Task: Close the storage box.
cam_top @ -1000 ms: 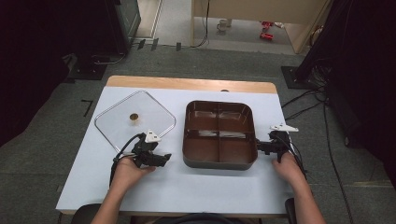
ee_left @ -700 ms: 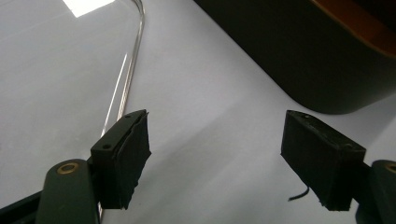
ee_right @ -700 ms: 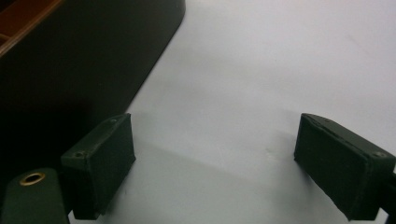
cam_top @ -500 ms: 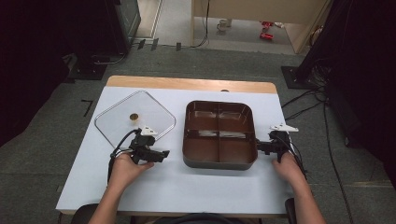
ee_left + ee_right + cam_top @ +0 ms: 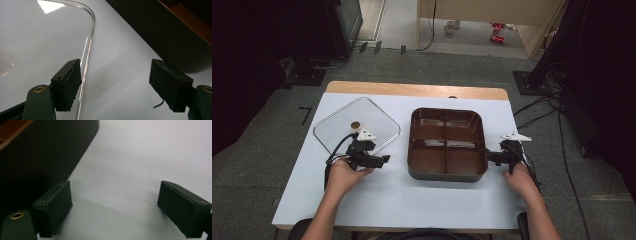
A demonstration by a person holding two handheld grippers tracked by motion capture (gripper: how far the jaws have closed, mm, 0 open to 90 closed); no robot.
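A dark brown tray (image 5: 447, 172) with four compartments sits at the table's middle. A clear square lid (image 5: 337, 127) with a small gold knob (image 5: 355, 124) lies flat to its left. My left gripper (image 5: 384, 160) is open at the lid's near right corner. In the left gripper view the lid's edge (image 5: 90, 42) runs just inside one pad (image 5: 71, 82), and the tray wall (image 5: 160, 37) rises beyond the other. My right gripper (image 5: 488, 158) is open at the tray's right side; the tray wall (image 5: 45, 157) stands by its left pad (image 5: 58, 206).
The white tabletop (image 5: 432, 205) has a wooden strip (image 5: 412, 90) along its far edge. Cables (image 5: 537, 110) trail on the grey floor to the right. Dark equipment stands at the back left and right.
My left gripper has moved a little toward the lid's near right corner and turned toward the tray. The right gripper has stayed put.
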